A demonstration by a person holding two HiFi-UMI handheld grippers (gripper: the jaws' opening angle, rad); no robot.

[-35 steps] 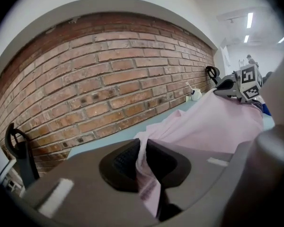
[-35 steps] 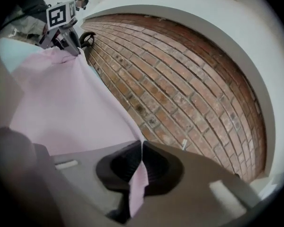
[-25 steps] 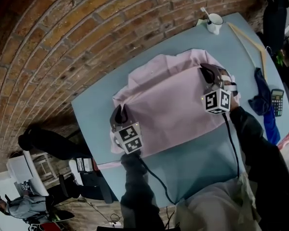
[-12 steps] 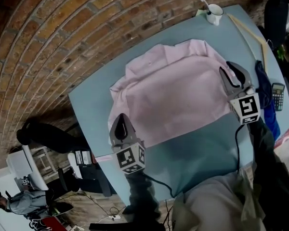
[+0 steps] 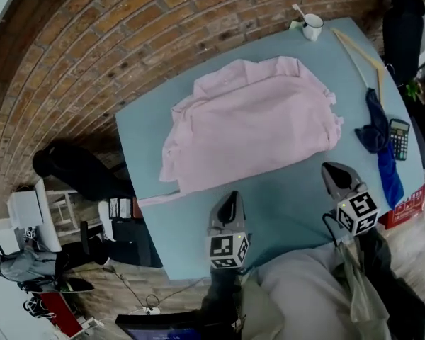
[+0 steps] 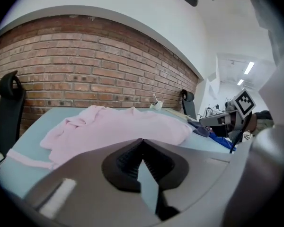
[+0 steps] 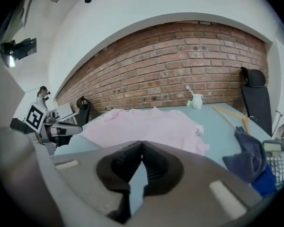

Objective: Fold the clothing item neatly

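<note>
**Pink shirt partly folded, both grippers withdrawn.** The pink shirt (image 5: pixel 251 122) lies on the far half of the table (image 5: pixel 290 197), toward the table's brick-wall side, and nothing holds it.

The garment is gathered into a rough, compact block. No sleeve is spread out, so the sides appear to have been turned in already. The outline is not yet neat:
- The collar end, at the table's far left, is bunched and wrinkled.
- The right-hand edge is ragged.
- A narrow pink strip (image 5: pixel 158 198) trails from the block at the table's left edge.

The task is judged to be well begun but unfinished. At least one more fold, tucking in the stray strip, and squaring the edges seem to remain.

The left gripper (image 5: pixel 230 198) and the right gripper (image 5: pixel 331 170) both hover over the table's near edge, well apart from the shirt. Each gripper view shows the jaws clenched tip to tip with nothing between them.

A white mug (image 5: pixel 312 27) stands at the table's far right corner. Along the table's right side lie a wooden hanger (image 5: pixel 361 52), a blue cloth (image 5: pixel 377 129) and a calculator (image 5: pixel 399 138), all clear of the shirt.
</note>
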